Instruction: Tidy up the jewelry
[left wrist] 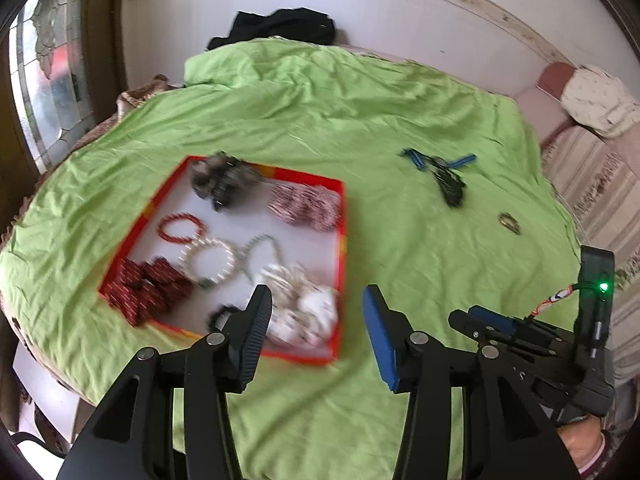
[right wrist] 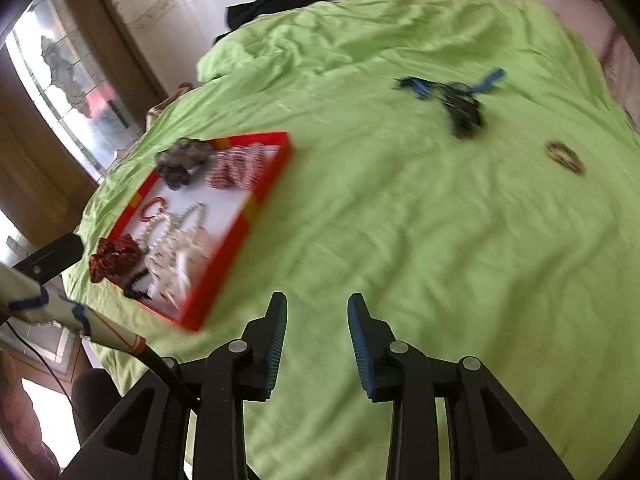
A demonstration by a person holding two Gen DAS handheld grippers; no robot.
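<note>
the red tray (left wrist: 343, 216) sits on the green bedsheet (left wrist: 304, 120) at the near left, already holding bracelets and bangles, while the loose pieces lie well apart from it toward the far right: a dark tangle with blue strips (right wrist: 452, 94) and, nearer and further right, a small gold ring-shaped piece (right wrist: 565, 157). that is the relation the next move seems to turn on: both leftovers lie ahead and to the right of the tools, on the right hand's side, with the tray off to the left. the dark tangle's long axis runs roughly left to right, with a darker tail trailing toward the near side; blur hides its detail. the right gripper (right wrist: 317, 312) hangs over bare sheet, tilted downward, jaws parted with nothing between them, and looks the nearer of the two to the gold piece. the left gripper (left wrist: 316, 300) is also released and empty, angled down over the tray's near right corner, with the white beaded pile (left wrist: 304, 308) just beyond its left finger. neither tool touches any jewelry.
</note>
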